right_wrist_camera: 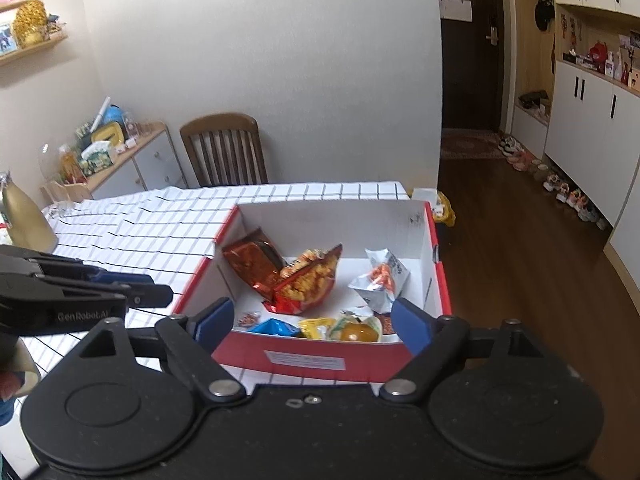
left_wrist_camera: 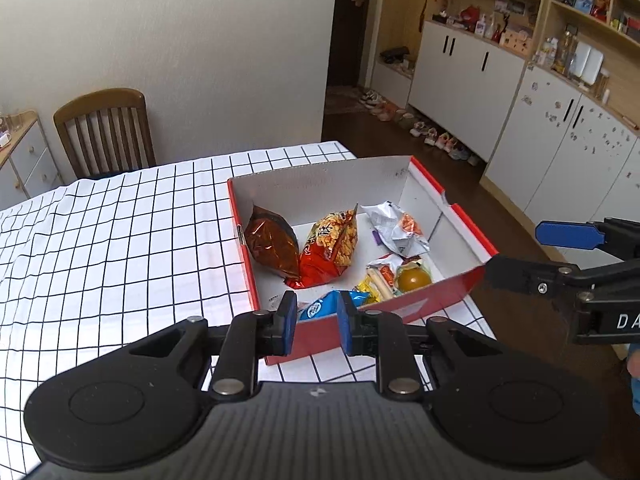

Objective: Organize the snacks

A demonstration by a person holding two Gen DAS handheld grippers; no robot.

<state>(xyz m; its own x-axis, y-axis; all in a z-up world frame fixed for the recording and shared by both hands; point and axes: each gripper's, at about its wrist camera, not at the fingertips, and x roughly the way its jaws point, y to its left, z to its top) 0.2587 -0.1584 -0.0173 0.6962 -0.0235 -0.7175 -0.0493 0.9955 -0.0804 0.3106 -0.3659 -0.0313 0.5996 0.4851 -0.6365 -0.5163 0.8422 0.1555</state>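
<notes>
Box (right_wrist_camera: 436,280) open on top; snack bags (right_wrist_camera: 304,284) crowd its floor, far corner bare

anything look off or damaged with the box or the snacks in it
The red box has a torn notch in its right wall's rim. The silver packet inside looks crumpled. The snacks lie loosely, unsorted. Nothing has spilled onto the checked tablecloth.

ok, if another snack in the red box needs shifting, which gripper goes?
Right, probably. The right gripper is open and empty, lined up over the red cardboard box's near wall. The left gripper is shut, also empty, so it must open first.
</notes>
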